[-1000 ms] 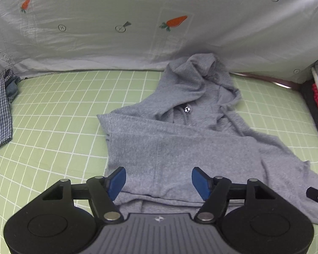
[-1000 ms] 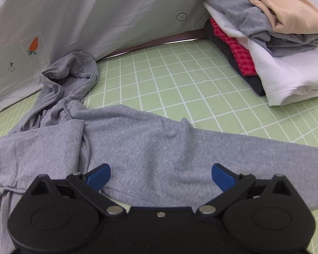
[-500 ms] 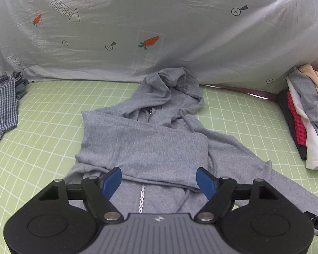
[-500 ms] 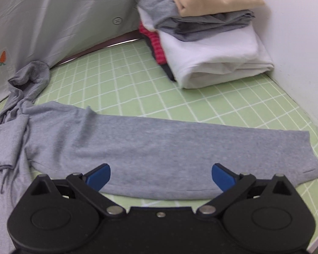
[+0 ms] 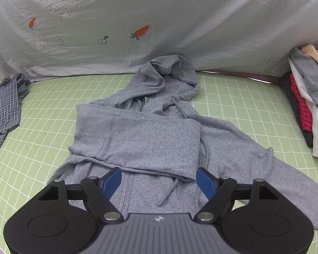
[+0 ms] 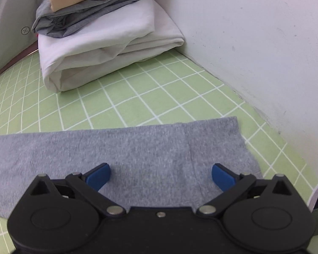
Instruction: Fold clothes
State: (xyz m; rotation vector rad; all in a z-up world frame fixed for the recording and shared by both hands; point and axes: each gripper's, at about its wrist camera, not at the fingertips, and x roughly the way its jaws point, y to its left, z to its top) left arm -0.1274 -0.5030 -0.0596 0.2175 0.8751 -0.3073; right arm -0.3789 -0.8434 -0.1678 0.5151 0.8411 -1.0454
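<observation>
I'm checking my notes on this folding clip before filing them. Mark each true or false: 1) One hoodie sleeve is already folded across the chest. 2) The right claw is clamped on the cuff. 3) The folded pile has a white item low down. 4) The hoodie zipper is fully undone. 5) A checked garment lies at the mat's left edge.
1) True: a sleeve lies across the grey hoodie.
2) False: the right claw is open above the other sleeve's cuff.
3) True: white item in the folded pile.
4) False: the zipper looks closed.
5) True: checked garment on the green mat.
</observation>
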